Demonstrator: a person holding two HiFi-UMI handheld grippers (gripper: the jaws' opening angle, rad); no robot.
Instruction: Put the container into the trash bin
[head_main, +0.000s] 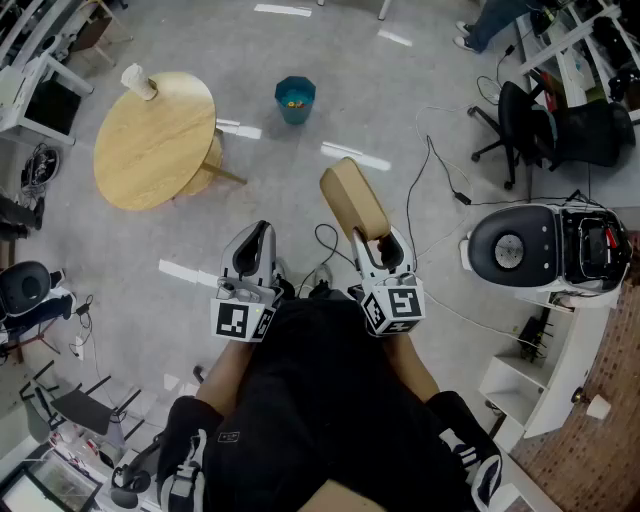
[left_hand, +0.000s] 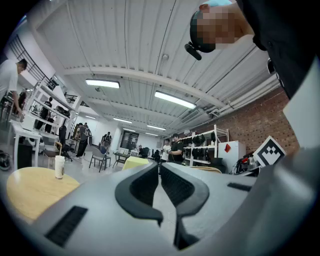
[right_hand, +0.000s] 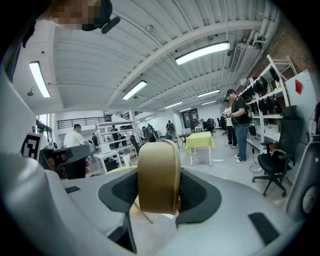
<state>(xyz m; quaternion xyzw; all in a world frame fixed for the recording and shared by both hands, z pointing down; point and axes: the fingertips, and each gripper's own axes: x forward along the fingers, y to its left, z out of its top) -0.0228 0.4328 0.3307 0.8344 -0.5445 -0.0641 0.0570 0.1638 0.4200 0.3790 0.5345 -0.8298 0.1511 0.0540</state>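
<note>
Your right tongs (head_main: 378, 245) clamped across tan takeaway container (head_main: 352, 200), held edge-on, poking forward. Left tongs (left_hand: 159, 176) together, nothing between. Container looks like light paperboard, probably crushable: go gentle on squeeze, grip across flat faces near one end seems sound. Teal trash bin (head_main: 295, 112) on floor ahead, well apart, yellow-orange scraps inside. Round wooden table (head_main: 150, 145) left of it, paper cup (head_main: 138, 82) at rim.

Round table (head_main: 150, 145) — cup (head_main: 139, 82) atop
</note>
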